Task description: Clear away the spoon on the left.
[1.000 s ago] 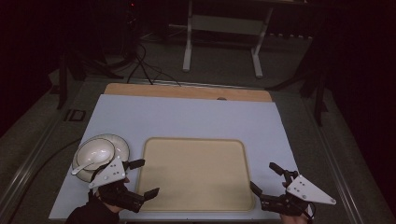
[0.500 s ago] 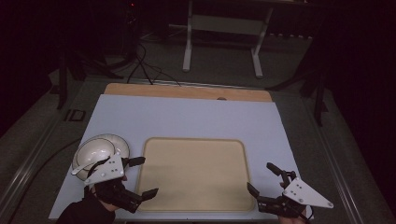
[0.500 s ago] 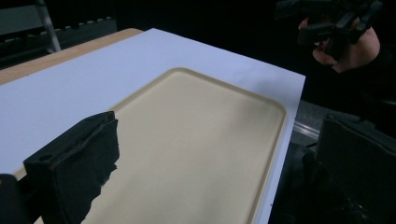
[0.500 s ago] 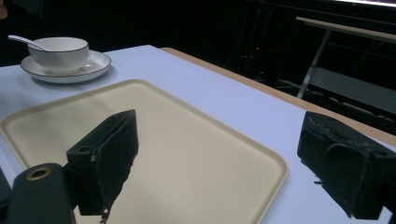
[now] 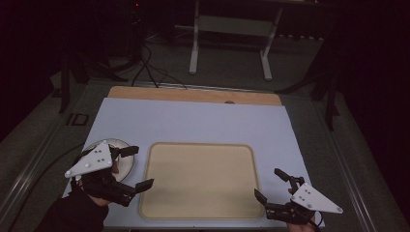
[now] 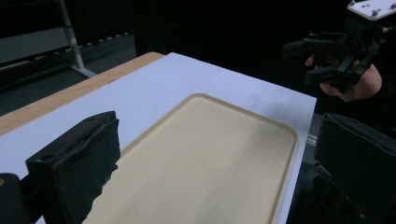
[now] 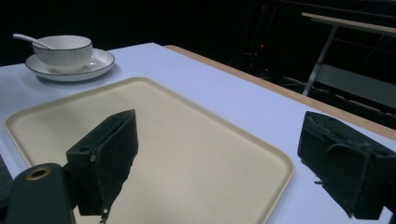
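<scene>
1. Left tongs [image 5: 136, 167], matte black, jaws apart; glossy white bowl [image 7: 63, 52] on round saucer [image 7: 70, 65] beside them.
2. Right tongs [image 5: 271, 186] gaping, empty; smooth beige round-cornered tray [image 5: 200, 179] lies between both on pale counter [image 5: 193, 121].

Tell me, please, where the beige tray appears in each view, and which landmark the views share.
High view: the beige tray lies at the near middle of the table, between the two grippers.
Left gripper view: the tray fills the centre and runs to the bottom edge.
Right gripper view: the tray spreads across the lower centre, behind the jaws.
Shared landmark: the white table cover around the tray.
</scene>
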`<state>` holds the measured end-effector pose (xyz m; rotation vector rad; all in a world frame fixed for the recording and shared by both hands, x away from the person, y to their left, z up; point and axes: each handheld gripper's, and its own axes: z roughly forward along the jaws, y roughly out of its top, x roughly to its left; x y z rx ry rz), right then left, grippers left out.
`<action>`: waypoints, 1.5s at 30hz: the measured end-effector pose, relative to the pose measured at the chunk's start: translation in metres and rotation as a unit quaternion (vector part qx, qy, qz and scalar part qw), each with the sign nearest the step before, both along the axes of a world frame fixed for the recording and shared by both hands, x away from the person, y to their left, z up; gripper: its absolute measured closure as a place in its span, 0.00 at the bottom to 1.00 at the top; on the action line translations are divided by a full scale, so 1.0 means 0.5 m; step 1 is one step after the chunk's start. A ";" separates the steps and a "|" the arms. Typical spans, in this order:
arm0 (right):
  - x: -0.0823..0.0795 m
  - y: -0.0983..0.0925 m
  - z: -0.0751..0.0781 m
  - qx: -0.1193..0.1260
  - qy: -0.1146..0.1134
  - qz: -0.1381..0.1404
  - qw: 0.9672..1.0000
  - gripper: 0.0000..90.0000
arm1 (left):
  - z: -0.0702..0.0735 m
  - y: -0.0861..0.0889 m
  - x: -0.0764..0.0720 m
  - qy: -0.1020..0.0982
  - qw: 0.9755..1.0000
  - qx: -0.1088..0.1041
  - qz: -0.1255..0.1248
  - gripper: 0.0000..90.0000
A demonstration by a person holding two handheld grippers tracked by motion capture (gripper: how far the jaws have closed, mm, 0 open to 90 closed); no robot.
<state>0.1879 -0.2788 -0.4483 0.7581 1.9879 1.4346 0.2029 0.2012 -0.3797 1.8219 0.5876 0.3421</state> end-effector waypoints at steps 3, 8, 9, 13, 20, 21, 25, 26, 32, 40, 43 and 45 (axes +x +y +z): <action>0.000 0.000 0.000 0.001 0.000 -0.001 1.000 0.14 | 0.013 0.012 0.002 0.000 1.000 0.000 0.007 0.01; 0.000 0.000 0.000 0.002 -0.001 -0.002 1.000 0.14 | 0.028 0.036 0.006 -0.002 0.999 -0.006 0.032 0.01; 0.000 0.000 0.000 0.002 -0.001 -0.002 1.000 0.14 | 0.028 0.036 0.006 -0.002 0.999 -0.006 0.032 0.01; -0.001 -0.001 0.001 0.002 -0.002 -0.004 1.000 0.14 | 0.037 0.059 0.009 -0.001 0.998 -0.009 0.057 0.01; 0.000 0.000 0.000 0.001 -0.001 -0.002 1.000 0.14 | 0.043 0.096 0.012 0.002 0.995 -0.005 0.099 0.01; 0.000 0.000 0.000 0.001 -0.002 -0.002 1.000 0.14 | 0.040 0.109 0.013 0.008 0.993 -0.006 0.113 0.01; 0.000 0.001 -0.001 -0.001 -0.001 -0.003 1.000 0.14 | 0.026 0.135 0.012 0.022 0.990 -0.003 0.142 0.01; 0.000 0.001 -0.001 -0.001 -0.001 -0.003 1.000 0.14 | 0.022 0.141 0.012 0.026 0.989 -0.004 0.148 0.02; 0.000 0.003 -0.001 -0.002 0.000 -0.002 1.000 0.14 | -0.007 0.185 0.003 0.045 0.982 -0.011 0.184 0.04; 0.001 0.004 -0.002 -0.003 0.000 0.000 1.000 0.14 | -0.048 0.239 -0.016 0.076 0.968 -0.027 0.236 0.06; 0.001 0.005 -0.002 -0.005 -0.001 0.000 1.000 0.14 | -0.067 0.257 -0.020 0.096 0.963 -0.028 0.249 0.08; 0.001 0.006 -0.003 -0.005 -0.001 0.000 1.000 0.14 | -0.077 0.266 -0.023 0.105 0.960 -0.032 0.256 0.08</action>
